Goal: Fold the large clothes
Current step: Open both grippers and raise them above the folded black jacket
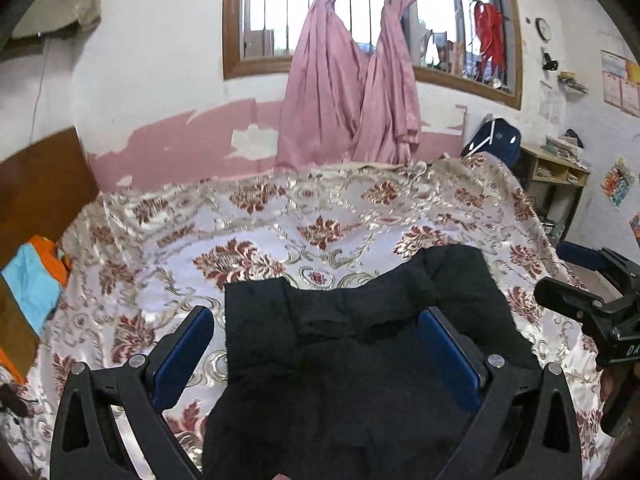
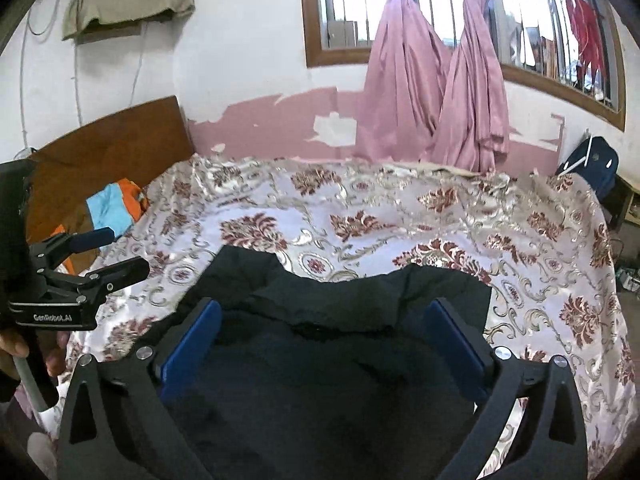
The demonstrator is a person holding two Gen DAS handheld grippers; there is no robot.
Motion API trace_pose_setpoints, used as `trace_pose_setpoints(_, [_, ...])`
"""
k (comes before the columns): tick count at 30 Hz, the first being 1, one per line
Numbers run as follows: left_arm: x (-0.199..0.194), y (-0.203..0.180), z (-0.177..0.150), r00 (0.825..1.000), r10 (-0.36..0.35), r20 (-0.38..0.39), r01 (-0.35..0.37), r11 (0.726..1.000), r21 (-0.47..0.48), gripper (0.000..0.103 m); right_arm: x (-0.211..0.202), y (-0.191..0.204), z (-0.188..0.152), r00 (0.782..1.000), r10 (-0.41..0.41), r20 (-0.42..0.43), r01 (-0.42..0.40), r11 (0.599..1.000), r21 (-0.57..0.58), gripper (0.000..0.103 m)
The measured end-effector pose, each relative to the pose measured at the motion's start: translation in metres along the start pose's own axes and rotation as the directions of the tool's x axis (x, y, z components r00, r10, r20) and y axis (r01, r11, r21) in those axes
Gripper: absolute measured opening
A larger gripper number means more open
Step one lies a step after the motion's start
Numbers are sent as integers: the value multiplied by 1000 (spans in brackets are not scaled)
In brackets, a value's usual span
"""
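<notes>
A black garment (image 1: 360,344) lies bunched on the floral bedspread (image 1: 280,216) near the bed's front edge; in the right wrist view the same black garment (image 2: 320,380) fills the lower middle. My left gripper (image 1: 316,344) hovers over it, open, its blue pads (image 1: 184,352) wide apart and pressing on nothing. My right gripper (image 2: 324,340) is also open above the cloth, blue pads (image 2: 456,344) spread wide. Each gripper shows in the other's view: the right gripper (image 1: 592,292) at the right edge, the left gripper (image 2: 92,256) at the left edge, both with jaws apart.
A wooden headboard (image 2: 112,140) stands at the left, with an orange and blue cloth (image 2: 116,204) beside it. Pink curtains (image 1: 348,92) hang at the window behind the bed. A shelf (image 1: 556,176) and a dark blue bag (image 1: 496,140) stand at the right.
</notes>
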State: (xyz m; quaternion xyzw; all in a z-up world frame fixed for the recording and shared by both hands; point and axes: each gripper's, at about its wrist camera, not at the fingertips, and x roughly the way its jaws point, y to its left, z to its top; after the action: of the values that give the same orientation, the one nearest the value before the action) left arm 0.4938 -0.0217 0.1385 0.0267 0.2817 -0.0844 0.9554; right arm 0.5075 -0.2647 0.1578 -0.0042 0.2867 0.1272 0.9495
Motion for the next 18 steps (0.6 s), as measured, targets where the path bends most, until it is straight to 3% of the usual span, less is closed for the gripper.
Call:
trace_pose_setpoints(5, [-54, -5, -2, 997, 25, 74, -26, 1000, 10, 103, -43, 10, -4, 999, 37, 27, -38, 999, 34, 101])
trace_pose_setpoints(13, [-121, -4, -24, 986, 103, 131, -107, 994, 23, 103, -107, 29, -25, 996, 25, 90, -26, 1000, 14, 101])
trace_pose_setpoints(18, [-154, -5, -42, 983, 107, 147, -111, 993, 24, 103, -144, 40, -44, 992, 15, 124, -17, 1000, 9, 101])
